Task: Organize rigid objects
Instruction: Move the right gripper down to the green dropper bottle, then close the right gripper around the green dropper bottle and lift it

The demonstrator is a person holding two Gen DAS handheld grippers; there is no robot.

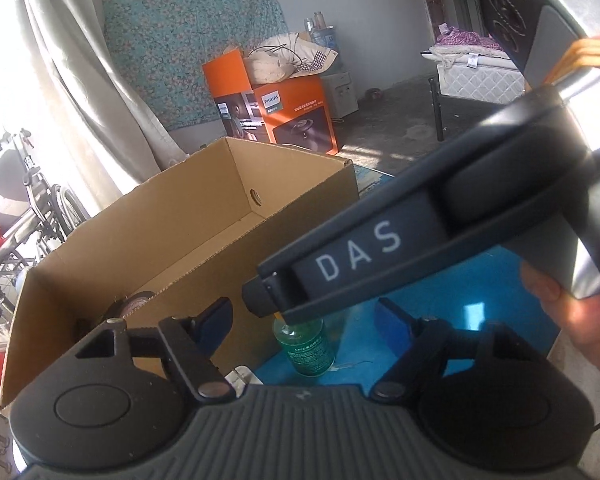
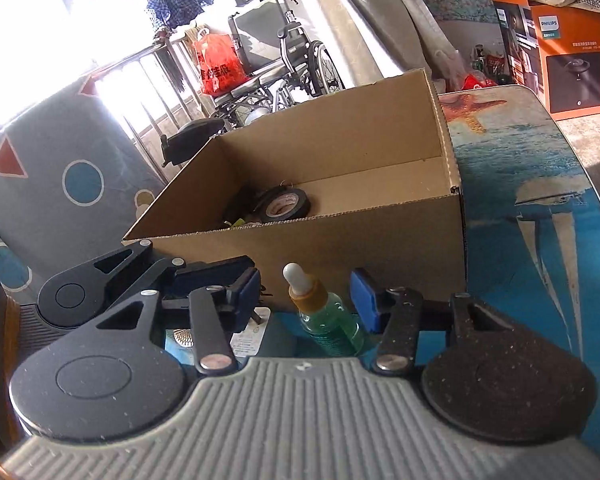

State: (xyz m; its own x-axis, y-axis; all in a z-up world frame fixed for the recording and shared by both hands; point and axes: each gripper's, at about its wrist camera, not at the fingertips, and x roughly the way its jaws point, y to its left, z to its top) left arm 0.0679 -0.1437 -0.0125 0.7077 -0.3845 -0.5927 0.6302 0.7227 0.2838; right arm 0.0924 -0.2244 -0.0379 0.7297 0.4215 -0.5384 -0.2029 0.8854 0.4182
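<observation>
A green glass dropper bottle with a white bulb and orange collar stands on the blue sea-print table, just in front of an open cardboard box. My right gripper is open around it: the right pad is against the glass and the left pad stands clear. In the left wrist view the bottle also sits between the spread fingers of my open left gripper, untouched. One of the right gripper's fingers, marked DAS, reaches down over the bottle's top. A black tape roll lies in the box.
The box fills the table's left part, and a white card lies by the bottle. A hand holds the right gripper. Beyond the table are a wheelchair, a metal railing, and an orange appliance carton.
</observation>
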